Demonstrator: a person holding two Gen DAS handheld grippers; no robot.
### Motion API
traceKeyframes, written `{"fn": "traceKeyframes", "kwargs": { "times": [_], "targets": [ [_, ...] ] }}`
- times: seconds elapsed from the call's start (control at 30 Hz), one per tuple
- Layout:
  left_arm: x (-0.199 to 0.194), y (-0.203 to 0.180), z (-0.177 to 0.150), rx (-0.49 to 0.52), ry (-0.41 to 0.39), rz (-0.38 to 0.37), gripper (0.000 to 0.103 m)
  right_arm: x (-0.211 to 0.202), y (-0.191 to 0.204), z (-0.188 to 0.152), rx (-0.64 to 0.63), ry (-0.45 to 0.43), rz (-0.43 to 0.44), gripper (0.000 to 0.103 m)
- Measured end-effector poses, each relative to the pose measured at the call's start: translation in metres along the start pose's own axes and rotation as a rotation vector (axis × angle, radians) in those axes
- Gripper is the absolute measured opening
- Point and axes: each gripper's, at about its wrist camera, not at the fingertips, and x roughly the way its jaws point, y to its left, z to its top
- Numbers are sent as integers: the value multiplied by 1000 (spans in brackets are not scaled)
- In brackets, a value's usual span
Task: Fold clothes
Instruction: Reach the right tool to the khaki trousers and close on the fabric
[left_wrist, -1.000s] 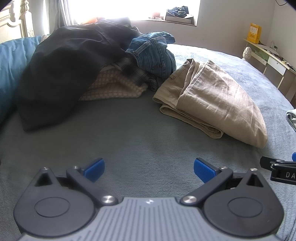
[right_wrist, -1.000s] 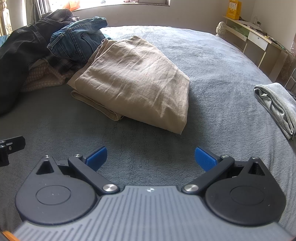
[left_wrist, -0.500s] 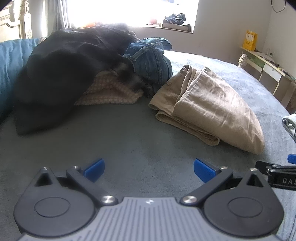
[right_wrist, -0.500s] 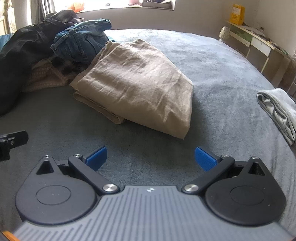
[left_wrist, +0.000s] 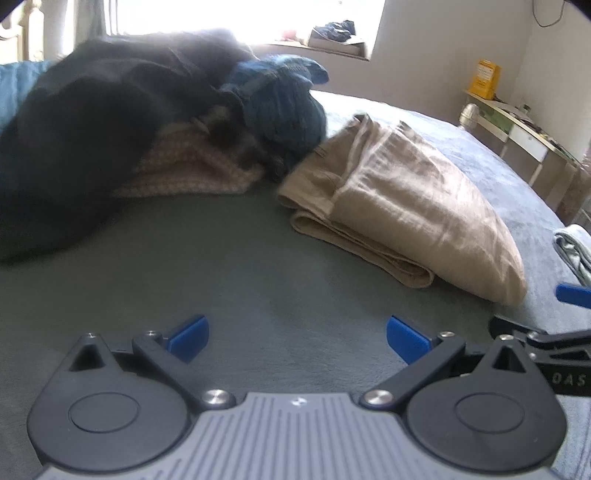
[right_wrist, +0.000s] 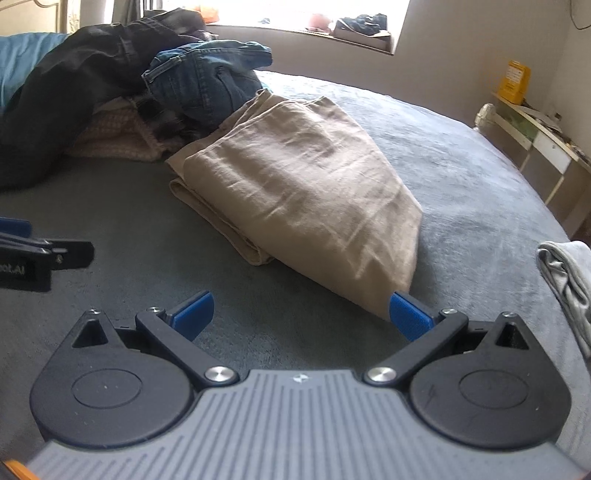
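Right wrist view shows the tan trousers (right_wrist: 295, 184) lying folded on the grey bed (right_wrist: 461, 166), doubled over into a neat slab with the layered edge facing the camera, so one garment at least looks done. To its right, at the picture's edge, a folded grey garment (right_wrist: 565, 273) lies well apart from it, which may be another finished piece, though only a part shows. What seems left is the heap behind the trousers: a large black garment (right_wrist: 74, 88) draped over the top, blue jeans (right_wrist: 207, 81) crumpled against the trousers' far end, and a pale knitted piece (right_wrist: 118, 136) and something dark and checked underneath, too bunched to name. The right hand-held gripper (right_wrist: 301, 317) is released, its blue pads spread wide and holding nothing, low over the bed with its right pad just at the near corner of the trousers. The left hand-held gripper (left_wrist: 297, 334) is likewise released and empty, over bare bedcover in front of the heap, with the right one's tip at its side in the left wrist view. Judged from this, the task is early to midway, with most of the pile waiting. The jeans touch the trousers, so pulling at the heap could disturb the finished fold, and the black garment lies over the others. Further off stand a windowsill with oddments, a blue pillow (right_wrist: 22, 62) on the left, and a worktop (right_wrist: 535, 125) by the wall with a yellow box (right_wrist: 513, 83).
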Motion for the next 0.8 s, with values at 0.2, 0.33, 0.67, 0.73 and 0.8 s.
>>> {"fn": "traceKeyframes", "kwargs": {
  "times": [0.2,0.33,0.67,0.73,0.8],
  "targets": [
    [18,-6,-4,45,21,-21,103,18,-10,-1,-74,-101,91,102],
    [29,-4,-3,43,40,-6,103,38,-13,2,-194,-165,71,102],
    [48,5,-1,28,77,32,103,99,-4,2,-530,-129,2,101],
    [51,5,0,35,82,36,103,109,-2,1,-587,-133,-22,98],
    [53,3,0,45,84,38,103,115,-2,4,-619,-143,-55,86]
  ]
}}
